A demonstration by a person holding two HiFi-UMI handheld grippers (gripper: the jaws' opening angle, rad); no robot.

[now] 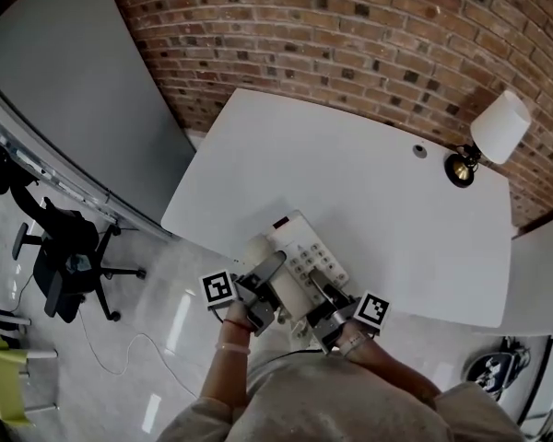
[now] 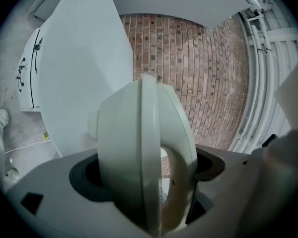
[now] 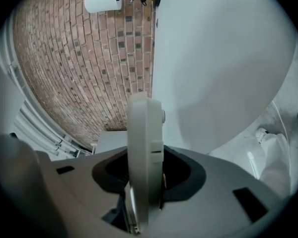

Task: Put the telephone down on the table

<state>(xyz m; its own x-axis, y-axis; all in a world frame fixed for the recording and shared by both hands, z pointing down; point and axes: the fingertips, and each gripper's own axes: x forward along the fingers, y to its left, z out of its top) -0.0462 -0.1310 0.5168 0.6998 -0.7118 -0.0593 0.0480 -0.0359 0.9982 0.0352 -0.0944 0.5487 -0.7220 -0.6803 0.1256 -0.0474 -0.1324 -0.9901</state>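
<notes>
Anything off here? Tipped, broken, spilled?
Nothing stands out. The telephone looks intact, clamped by its sides between the left gripper and the right gripper at the near edge of the table. The lamp at the far corner stands upright. No spills visible.

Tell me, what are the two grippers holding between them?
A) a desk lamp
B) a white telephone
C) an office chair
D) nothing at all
B: the left gripper and the right gripper each clamp one side of the white telephone.
</notes>
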